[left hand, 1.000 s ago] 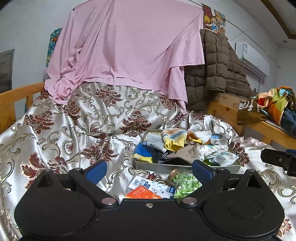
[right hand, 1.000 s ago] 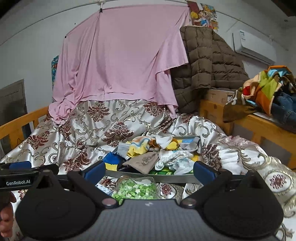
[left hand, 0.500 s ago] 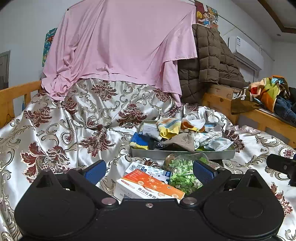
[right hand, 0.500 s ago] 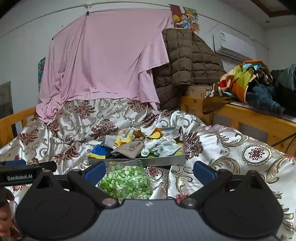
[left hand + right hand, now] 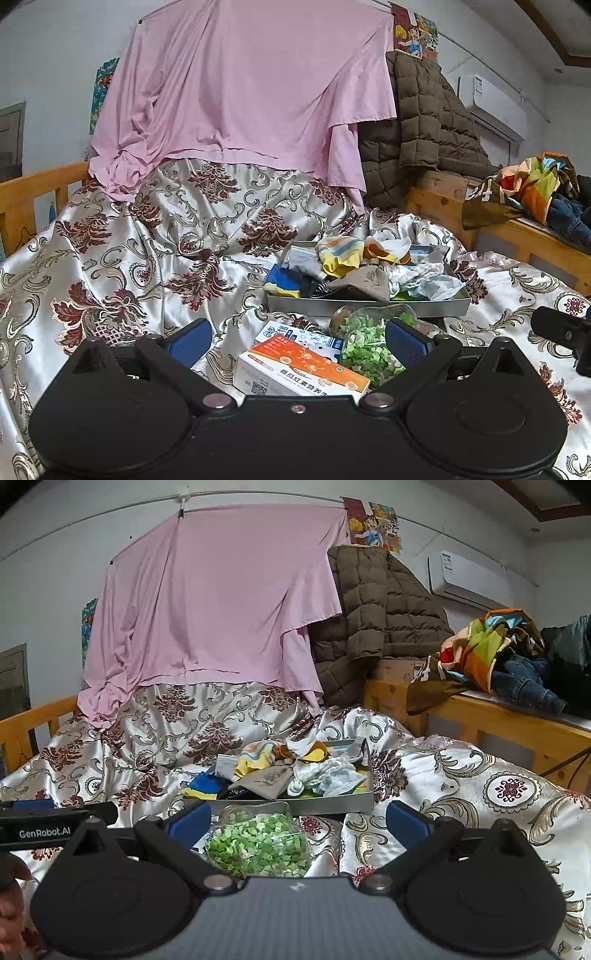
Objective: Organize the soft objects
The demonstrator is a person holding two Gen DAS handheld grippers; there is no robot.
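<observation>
Now both tongs (image 5: 297, 338) (image 5: 297, 818) spread wide (empty), backed from tray (image 5: 365, 306).

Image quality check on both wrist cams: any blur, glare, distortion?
Left wrist: sharp, flat indoor light, sheen on the satin bedspread, strong fisheye bending of the wooden rail. Right wrist: equally sharp, dark corner vignette, curved curtain wire; tray of cloths is readable, no blown highlights.

A tray (image 5: 365, 306) sits on the bed (image 5: 147, 258), with socks (image 5: 338, 254) and cloths (image 5: 424, 277) piled in it. Before the tray lies a jar (image 5: 258, 843); 2 boxes (image 5: 299, 365) lie touching the jar's left. A sheet (image 5: 251, 88) hangs behind, a coat (image 5: 428, 122) to its right.
</observation>
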